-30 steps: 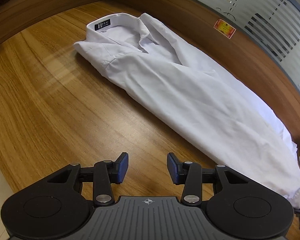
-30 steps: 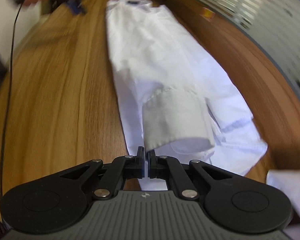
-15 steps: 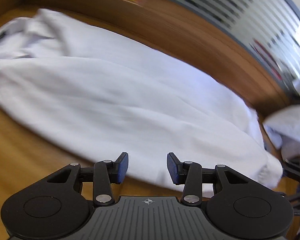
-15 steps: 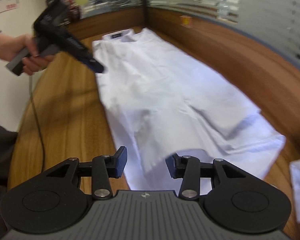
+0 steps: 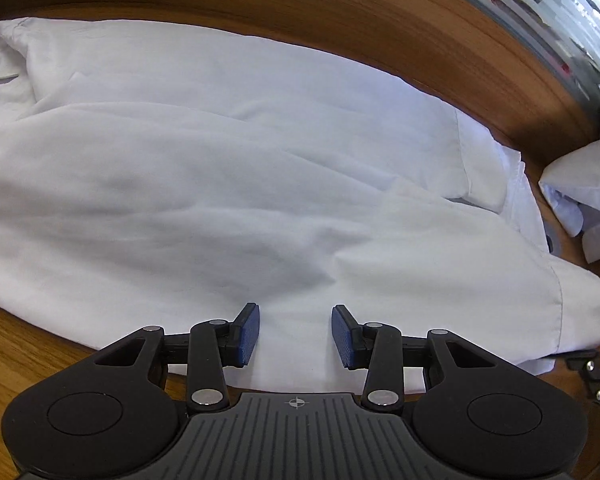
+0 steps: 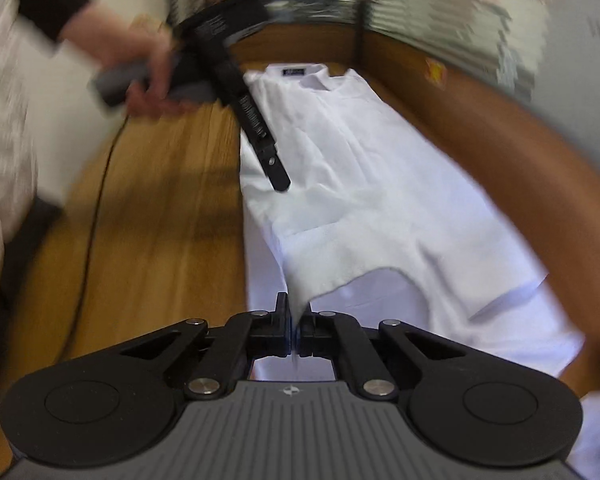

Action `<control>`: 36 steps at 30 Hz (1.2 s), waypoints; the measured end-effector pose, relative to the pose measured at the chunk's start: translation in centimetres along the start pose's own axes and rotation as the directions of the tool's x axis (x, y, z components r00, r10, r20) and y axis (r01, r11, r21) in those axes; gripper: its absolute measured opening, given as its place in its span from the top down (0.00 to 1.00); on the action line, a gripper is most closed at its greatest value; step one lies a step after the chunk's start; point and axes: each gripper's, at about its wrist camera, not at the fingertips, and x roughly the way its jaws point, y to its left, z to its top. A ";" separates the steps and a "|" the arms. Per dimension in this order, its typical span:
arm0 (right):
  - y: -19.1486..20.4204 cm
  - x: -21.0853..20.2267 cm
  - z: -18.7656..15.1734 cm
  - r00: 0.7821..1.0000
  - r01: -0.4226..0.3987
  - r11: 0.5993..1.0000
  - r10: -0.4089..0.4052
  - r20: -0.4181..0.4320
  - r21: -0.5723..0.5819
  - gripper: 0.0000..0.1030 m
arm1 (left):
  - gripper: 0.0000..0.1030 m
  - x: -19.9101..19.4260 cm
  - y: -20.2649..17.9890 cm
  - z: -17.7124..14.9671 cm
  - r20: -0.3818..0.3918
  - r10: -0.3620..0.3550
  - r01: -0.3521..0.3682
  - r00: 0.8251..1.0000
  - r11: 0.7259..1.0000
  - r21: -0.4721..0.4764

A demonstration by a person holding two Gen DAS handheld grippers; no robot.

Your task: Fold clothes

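Observation:
A white shirt (image 5: 260, 184) lies lengthwise on the wooden table (image 5: 16, 352), folded into a long strip. Its collar (image 6: 300, 74) is at the far end in the right wrist view. My left gripper (image 5: 295, 334) stands open, its blue pads (image 5: 246, 334) low over the shirt's near side edge with cloth beneath the gap. My right gripper (image 6: 294, 320) is shut on a lifted fold of the shirt (image 6: 380, 200) near the hem end. In the blurred right wrist view the left gripper (image 6: 278, 180), held by a hand (image 6: 148, 76), hovers over the shirt's left side.
A raised wooden rim (image 5: 340, 12) runs along the shirt's far side, with glass and blinds behind. Other white clothes (image 5: 580, 192) lie heaped past the hem end. A black cable (image 6: 96, 208) trails across the bare table (image 6: 160, 220) left of the shirt.
The right gripper let go of the sleeve cuff, opened, then shut on a fold near the hem. The left gripper, still open, moved in to the shirt's side edge.

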 end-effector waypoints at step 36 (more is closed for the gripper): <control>2.6 6.2 2.1 0.844 0.536 0.728 -0.452 -0.288 0.428 0.73 | 0.48 -10.5 16.0 -1.4 0.233 0.129 -0.061 0.964 0.958 -0.279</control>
